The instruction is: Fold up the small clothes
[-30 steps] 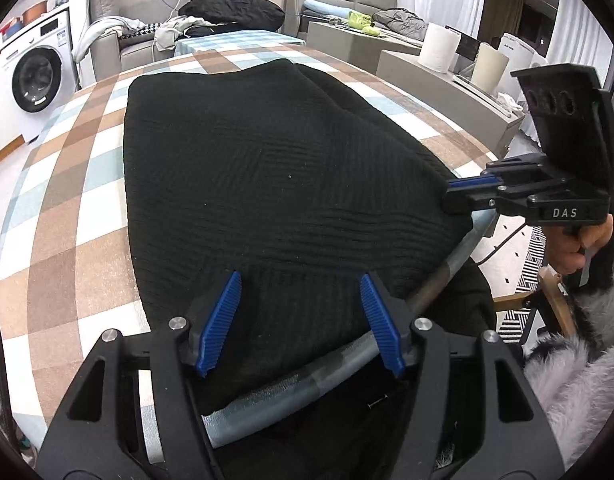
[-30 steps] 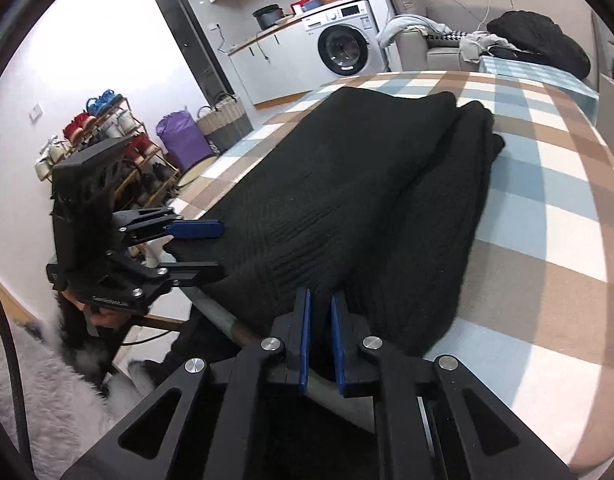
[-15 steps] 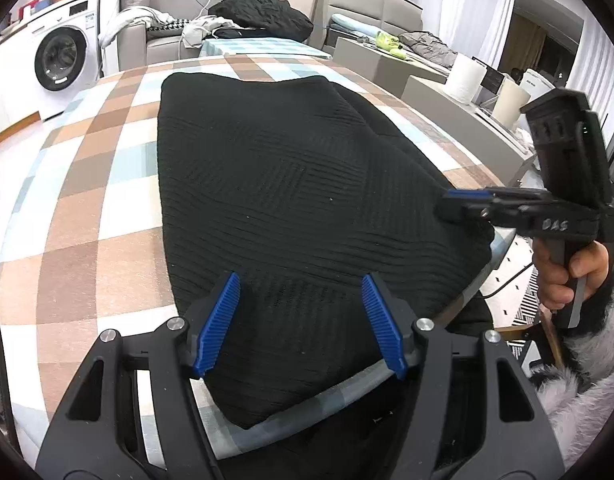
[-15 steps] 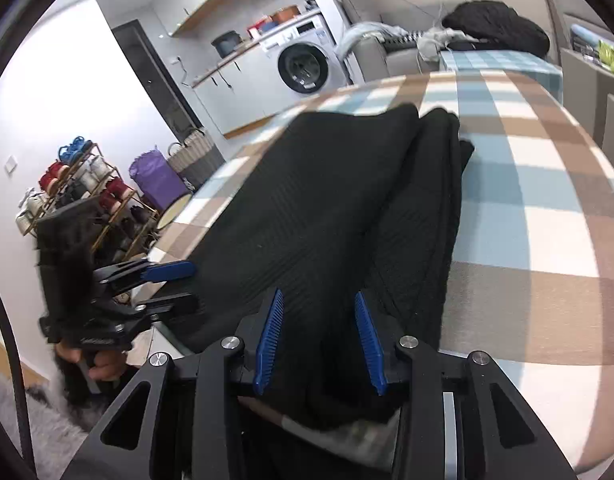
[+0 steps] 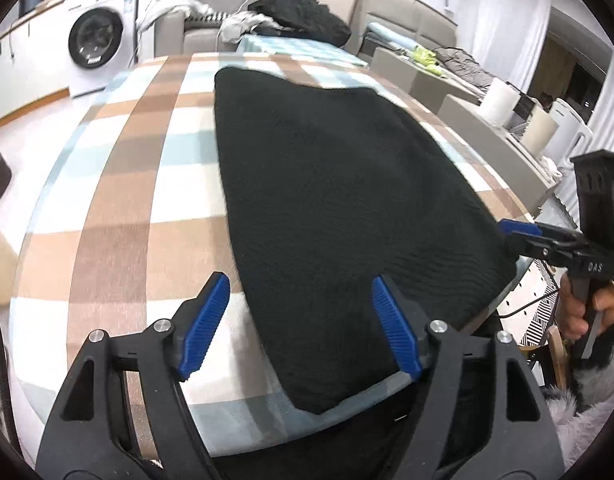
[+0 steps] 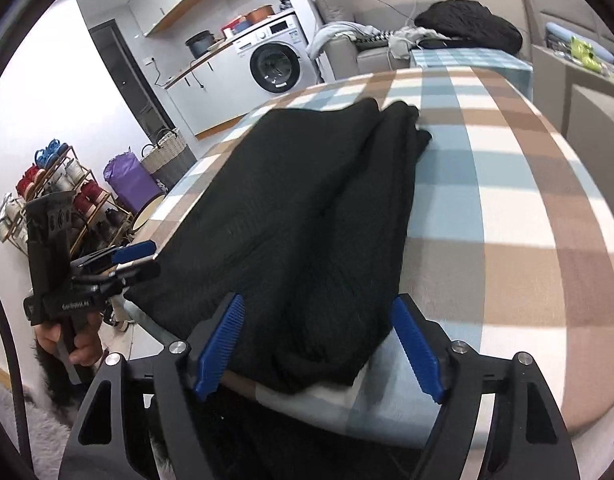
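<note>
A black knit garment (image 5: 347, 216), already folded lengthwise, is lying on the checked tablecloth (image 5: 119, 208), its long axis running from the table's near edge toward the far side. Both claws are hovering at its near end, jaws opening and gripping nothing: the left gripper (image 5: 303, 330) is straddling the near left corner, the right gripper (image 6: 319, 346) the near right one. Each hand looks equally close for the next fold away from the person.
</note>
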Demonstrator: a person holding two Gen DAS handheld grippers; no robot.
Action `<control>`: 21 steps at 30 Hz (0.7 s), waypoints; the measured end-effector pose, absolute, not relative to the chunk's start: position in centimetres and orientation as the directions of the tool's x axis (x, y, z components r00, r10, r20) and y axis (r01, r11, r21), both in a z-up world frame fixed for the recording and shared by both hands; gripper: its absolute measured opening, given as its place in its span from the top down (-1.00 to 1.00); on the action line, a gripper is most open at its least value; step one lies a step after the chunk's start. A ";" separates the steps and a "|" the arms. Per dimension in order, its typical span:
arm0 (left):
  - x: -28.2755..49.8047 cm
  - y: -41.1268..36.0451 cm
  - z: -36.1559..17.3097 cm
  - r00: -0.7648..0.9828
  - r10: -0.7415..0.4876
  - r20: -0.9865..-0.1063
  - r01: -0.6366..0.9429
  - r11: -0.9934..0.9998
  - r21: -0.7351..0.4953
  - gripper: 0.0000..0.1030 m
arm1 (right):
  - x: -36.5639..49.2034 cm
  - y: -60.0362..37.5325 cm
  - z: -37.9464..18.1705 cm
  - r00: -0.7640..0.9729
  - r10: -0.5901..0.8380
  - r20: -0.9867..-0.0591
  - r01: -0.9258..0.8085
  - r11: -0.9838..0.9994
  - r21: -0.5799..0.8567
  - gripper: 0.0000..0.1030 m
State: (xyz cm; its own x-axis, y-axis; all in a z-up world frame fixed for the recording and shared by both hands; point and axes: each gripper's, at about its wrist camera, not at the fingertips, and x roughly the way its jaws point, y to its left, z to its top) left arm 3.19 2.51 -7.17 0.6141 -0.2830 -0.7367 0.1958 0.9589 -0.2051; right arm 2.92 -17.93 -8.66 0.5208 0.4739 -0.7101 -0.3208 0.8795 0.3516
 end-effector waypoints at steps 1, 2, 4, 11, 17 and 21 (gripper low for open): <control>3.4 2.6 -7.5 0.608 -0.284 -0.742 0.192 0.959 -0.210 -0.39 | 3.0 -17.8 -8.9 0.514 0.475 -0.714 -0.317 0.879 0.356 -0.51; 3.5 2.5 -7.7 0.603 -0.293 -0.742 0.198 0.956 -0.216 -0.39 | 3.0 -17.6 -9.1 0.508 0.476 -0.718 -0.318 0.878 0.358 -0.51; 3.8 2.2 -8.3 0.589 -0.315 -0.744 0.215 0.949 -0.232 -0.36 | 3.0 -17.1 -9.4 0.513 0.475 -0.715 -0.326 0.878 0.350 -0.51; 4.7 1.2 -8.6 0.594 -0.316 -0.740 0.239 0.947 -0.212 0.10 | 3.6 -16.0 -10.0 0.547 0.441 -0.711 -0.323 0.895 0.307 0.19; 6.1 1.1 -8.5 0.595 -0.301 -0.745 0.225 0.953 -0.205 0.10 | 4.6 -15.8 -10.2 0.568 0.431 -0.701 -0.315 0.901 0.298 0.27; 8.0 1.0 -8.3 0.597 -0.277 -0.753 0.211 0.960 -0.186 0.10 | 6.1 -15.3 -10.2 0.572 0.414 -0.708 -0.305 0.909 0.285 0.27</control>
